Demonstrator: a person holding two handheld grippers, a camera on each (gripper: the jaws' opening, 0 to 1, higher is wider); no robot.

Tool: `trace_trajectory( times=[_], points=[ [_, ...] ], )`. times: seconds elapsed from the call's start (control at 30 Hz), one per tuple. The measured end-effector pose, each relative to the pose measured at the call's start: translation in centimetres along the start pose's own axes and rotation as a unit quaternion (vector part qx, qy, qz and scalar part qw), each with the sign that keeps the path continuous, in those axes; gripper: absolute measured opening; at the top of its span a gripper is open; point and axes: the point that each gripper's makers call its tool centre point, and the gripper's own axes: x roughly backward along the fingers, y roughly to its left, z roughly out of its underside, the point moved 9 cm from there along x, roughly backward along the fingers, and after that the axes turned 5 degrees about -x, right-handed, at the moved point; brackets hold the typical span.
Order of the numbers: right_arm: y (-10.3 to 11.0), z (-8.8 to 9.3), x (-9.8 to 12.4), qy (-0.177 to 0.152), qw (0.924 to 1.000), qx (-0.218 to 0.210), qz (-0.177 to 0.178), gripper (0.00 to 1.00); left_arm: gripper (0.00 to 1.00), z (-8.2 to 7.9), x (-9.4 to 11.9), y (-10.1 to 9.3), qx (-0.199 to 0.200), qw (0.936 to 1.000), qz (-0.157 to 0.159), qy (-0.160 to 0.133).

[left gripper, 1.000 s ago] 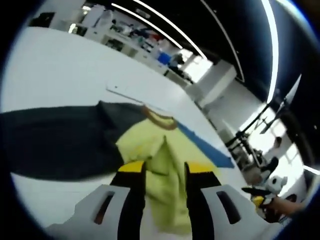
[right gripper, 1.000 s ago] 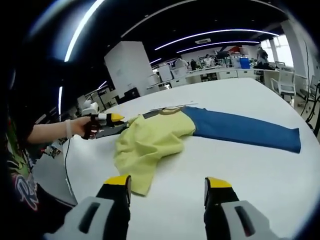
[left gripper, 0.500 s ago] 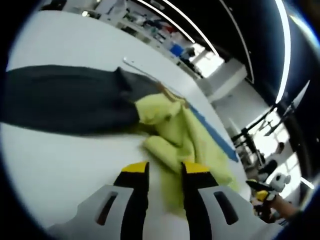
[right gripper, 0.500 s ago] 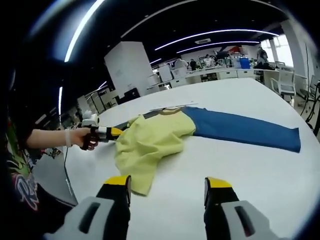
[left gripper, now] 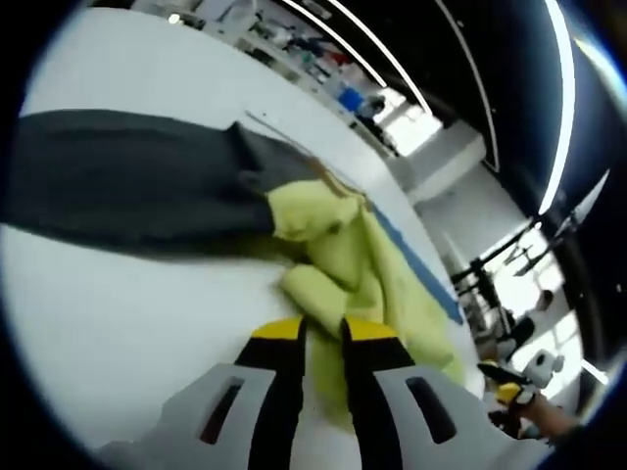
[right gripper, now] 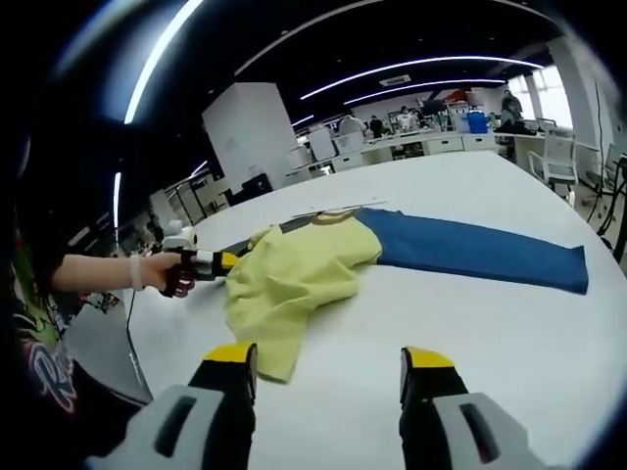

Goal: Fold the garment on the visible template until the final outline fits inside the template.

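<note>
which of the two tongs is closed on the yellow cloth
The left tongs: their jaws are pinched together on the edge of the yellow cloth. The right tongs stand wide open over bare table, short of the cloth.

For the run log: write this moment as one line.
left gripper: jaws nearly shut at yellow-green garment edge, grip unclear | right gripper: open, above white table | blue template: partly covered | fold: unfinished

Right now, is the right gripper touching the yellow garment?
Apart. In the right gripper view the open right gripper hangs short of the yellow garment, with bare white table between its jaws.
</note>
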Motion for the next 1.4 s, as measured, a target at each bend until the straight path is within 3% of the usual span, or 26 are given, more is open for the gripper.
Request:
trace_trajectory(
  times=[0.1,0.53,0.73,0.97,1.13,1.4],
  points=[
    [-0.1,-0.1,0.1,0.001,1.0000,0.003,0.002,0.57,0.00,0.3,0.1,-0.2,0.006,1.0000,0.005,0.001],
    [0.0,-0.1,0.1,-0.003,1.0000,0.003,-0.001,0.57,0.00,-1.4,2.0,-2.9,-0.013,0.9990,0.035,-0.022],
    [0.1,0.0,0.3,-0.007,1.0000,-0.002,0.000,0.57,0.00,-2.2,2.3,-4.8,-0.054,0.9974,0.040,-0.024],
    [0.1,0.4,0.4,-0.007,1.0000,-0.006,0.001,0.57,0.00,-1.6,0.0,-8.9,-0.155,0.9854,0.069,0.019],
    [0.0,0.6,0.4,-0.009,0.9999,-0.011,0.003,0.57,0.00,0.5,-2.8,-11.3,-0.237,0.9649,0.086,0.074],
    [-0.8,0.9,0.8,-0.011,0.9997,-0.020,0.009,0.57,0.00,2.7,-5.7,-11.1,-0.230,0.9625,0.087,0.116]
  ],
)
